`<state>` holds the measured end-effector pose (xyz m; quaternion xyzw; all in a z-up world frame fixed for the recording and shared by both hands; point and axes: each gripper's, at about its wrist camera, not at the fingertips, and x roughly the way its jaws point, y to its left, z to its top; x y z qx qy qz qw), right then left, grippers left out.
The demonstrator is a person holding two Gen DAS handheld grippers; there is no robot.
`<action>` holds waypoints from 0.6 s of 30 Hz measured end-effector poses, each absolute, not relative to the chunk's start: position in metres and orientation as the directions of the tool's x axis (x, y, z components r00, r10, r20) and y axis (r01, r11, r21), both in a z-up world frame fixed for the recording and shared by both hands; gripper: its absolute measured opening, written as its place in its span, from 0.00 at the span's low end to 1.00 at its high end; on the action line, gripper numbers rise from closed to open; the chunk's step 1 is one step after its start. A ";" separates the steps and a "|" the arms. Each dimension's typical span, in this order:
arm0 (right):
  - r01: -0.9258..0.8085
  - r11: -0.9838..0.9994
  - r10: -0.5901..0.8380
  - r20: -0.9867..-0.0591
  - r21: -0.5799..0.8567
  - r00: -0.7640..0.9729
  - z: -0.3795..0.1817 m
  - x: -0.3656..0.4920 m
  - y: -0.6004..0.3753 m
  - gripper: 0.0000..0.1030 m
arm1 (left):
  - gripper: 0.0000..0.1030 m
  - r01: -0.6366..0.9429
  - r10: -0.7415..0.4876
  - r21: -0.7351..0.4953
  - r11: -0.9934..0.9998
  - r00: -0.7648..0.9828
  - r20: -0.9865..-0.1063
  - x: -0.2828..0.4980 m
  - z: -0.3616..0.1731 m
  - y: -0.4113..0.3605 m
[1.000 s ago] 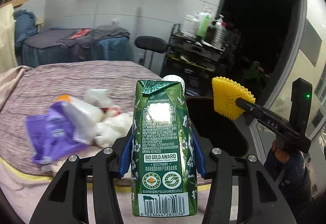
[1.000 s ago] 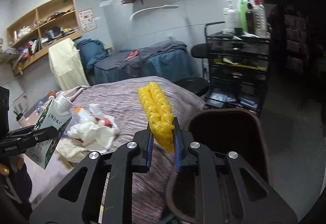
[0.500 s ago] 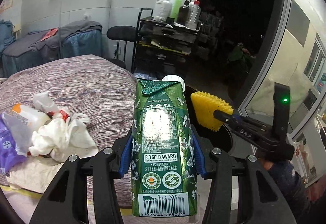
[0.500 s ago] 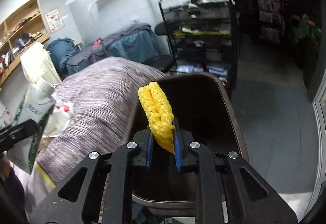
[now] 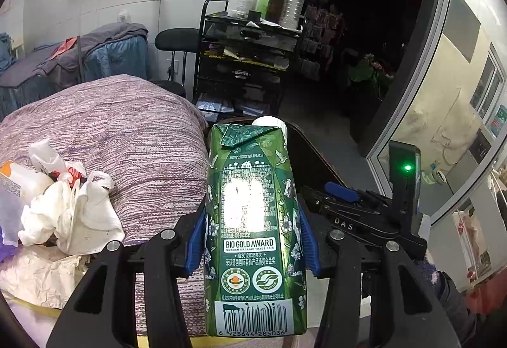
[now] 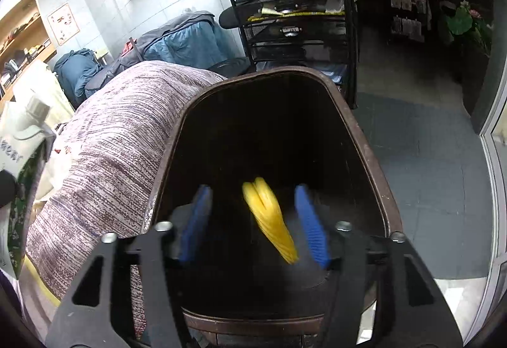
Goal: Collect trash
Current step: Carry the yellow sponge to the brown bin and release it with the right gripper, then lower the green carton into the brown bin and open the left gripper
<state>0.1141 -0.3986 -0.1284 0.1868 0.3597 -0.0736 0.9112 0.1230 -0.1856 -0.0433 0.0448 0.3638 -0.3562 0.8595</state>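
Observation:
My left gripper is shut on an upright green milk carton with a white cap, held beside the dark brown trash bin. My right gripper is open over the bin. A yellow bumpy foam piece is blurred between the blue pads, free of both, above the bin's dark inside. The right gripper also shows in the left wrist view, over the bin. The carton shows at the left edge of the right wrist view.
A bed with a purple striped cover holds a heap of white tissues and bags and a plastic bottle. A black wire cart with bottles stands behind the bin. Grey floor lies to the right.
My right gripper has moved over the bin, tilted down and opened, letting go of the yellow foam piece. The left gripper has swung right with the carton toward the bin.

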 end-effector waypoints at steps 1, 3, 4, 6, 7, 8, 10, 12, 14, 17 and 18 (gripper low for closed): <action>0.265 0.921 -0.003 -0.677 0.284 0.736 -0.126 0.112 -0.397 0.61 | 0.47 0.646 -0.582 -0.188 0.740 0.476 -0.660 0.124 -0.044 -0.186; 0.262 0.924 -0.014 -0.660 0.278 0.751 -0.119 0.105 -0.396 0.64 | 0.47 0.648 -0.585 -0.194 0.737 0.467 -0.663 0.124 -0.045 -0.187; 0.263 0.925 -0.023 -0.653 0.273 0.757 -0.117 0.103 -0.396 0.65 | 0.47 0.650 -0.585 -0.191 0.735 0.465 -0.664 0.124 -0.044 -0.189; 0.268 0.927 -0.043 -0.633 0.264 0.773 -0.108 0.095 -0.396 0.65 | 0.48 0.654 -0.583 -0.183 0.734 0.467 -0.665 0.125 -0.043 -0.192; 0.270 0.925 -0.050 -0.622 0.266 0.782 -0.105 0.092 -0.396 0.65 | 0.48 0.657 -0.584 -0.182 0.731 0.465 -0.665 0.126 -0.043 -0.195; 0.276 0.923 -0.061 -0.607 0.268 0.792 -0.100 0.087 -0.398 0.66 | 0.48 0.659 -0.586 -0.185 0.729 0.460 -0.667 0.127 -0.043 -0.197; 0.285 0.921 -0.077 -0.592 0.266 0.802 -0.094 0.083 -0.401 0.68 | 0.48 0.664 -0.592 -0.197 0.722 0.445 -0.672 0.130 -0.043 -0.202; 0.297 0.919 -0.102 -0.571 0.260 0.815 -0.086 0.075 -0.402 0.68 | 0.48 0.667 -0.592 -0.198 0.718 0.435 -0.678 0.133 -0.044 -0.207; 0.307 0.916 -0.120 -0.555 0.257 0.823 -0.080 0.069 -0.406 0.69 | 0.48 0.673 -0.586 -0.186 0.716 0.435 -0.683 0.135 -0.045 -0.213; 0.329 0.909 -0.147 -0.542 0.256 0.828 -0.074 0.060 -0.413 0.71 | 0.48 0.679 -0.577 -0.170 0.714 0.433 -0.693 0.138 -0.046 -0.223; 0.339 0.907 -0.160 -0.540 0.250 0.826 -0.073 0.057 -0.414 0.74 | 0.48 0.680 -0.575 -0.169 0.713 0.430 -0.696 0.139 -0.047 -0.226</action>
